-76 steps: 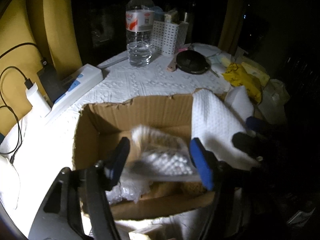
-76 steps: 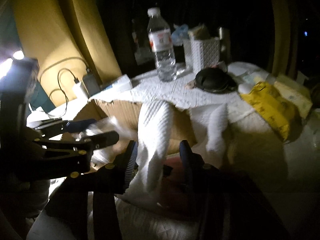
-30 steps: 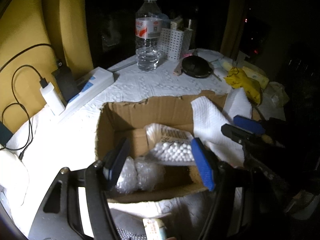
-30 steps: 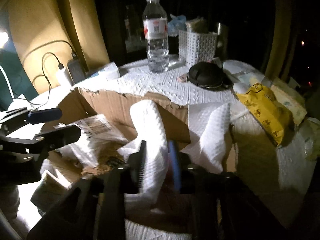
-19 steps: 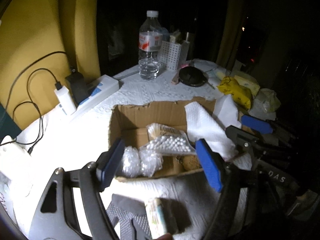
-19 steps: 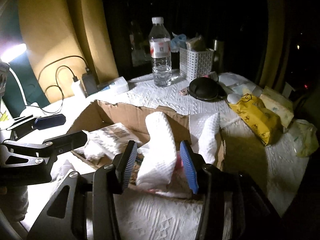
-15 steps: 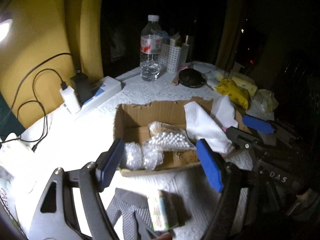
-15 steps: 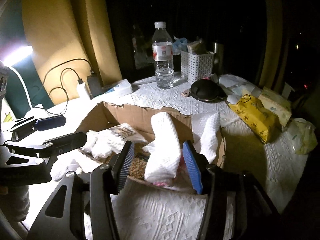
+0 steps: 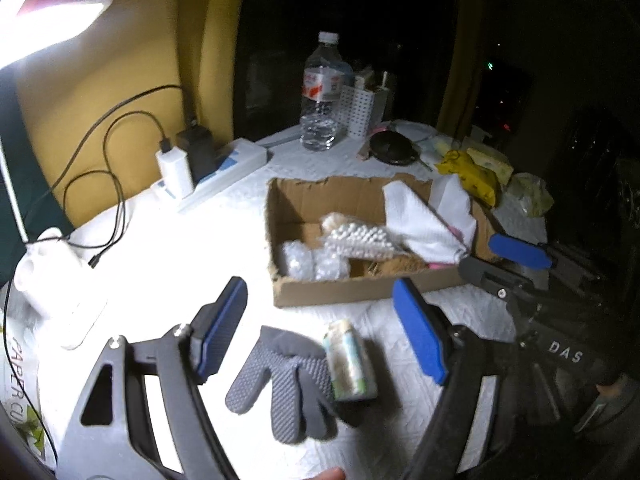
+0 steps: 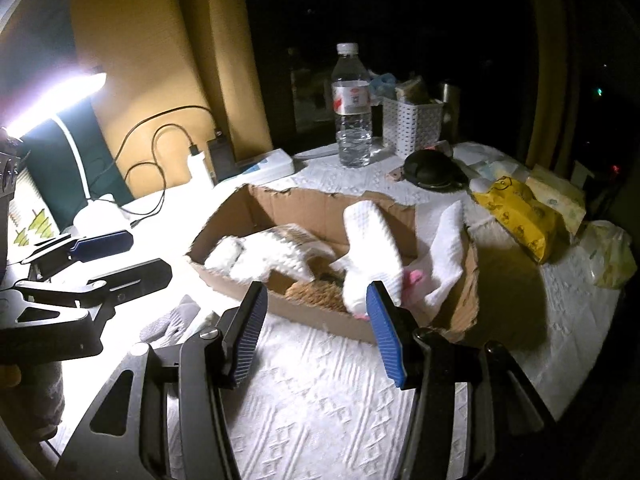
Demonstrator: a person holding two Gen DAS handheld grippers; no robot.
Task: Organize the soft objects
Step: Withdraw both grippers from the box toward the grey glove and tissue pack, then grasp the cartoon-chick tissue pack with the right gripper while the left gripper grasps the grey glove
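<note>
The left gripper (image 9: 320,332) is hovering with jaws spread wide and empty above a grey glove (image 9: 286,384) and a small tissue pack (image 9: 350,362) lying at its 6 o'clock. The cardboard box (image 9: 360,292) is sitting at 12 o'clock, holding bubble wrap (image 9: 312,262) and a white towel (image 9: 420,220). The right gripper (image 10: 316,336) is also gaping wide, gripping nothing, with the towel (image 10: 372,248) at its 12 o'clock

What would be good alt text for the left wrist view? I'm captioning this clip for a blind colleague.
The open left gripper hovers over a grey glove and a small packet lying on a white tablecloth. Behind them, a cardboard box holds bubble wrap and a white cloth.
</note>
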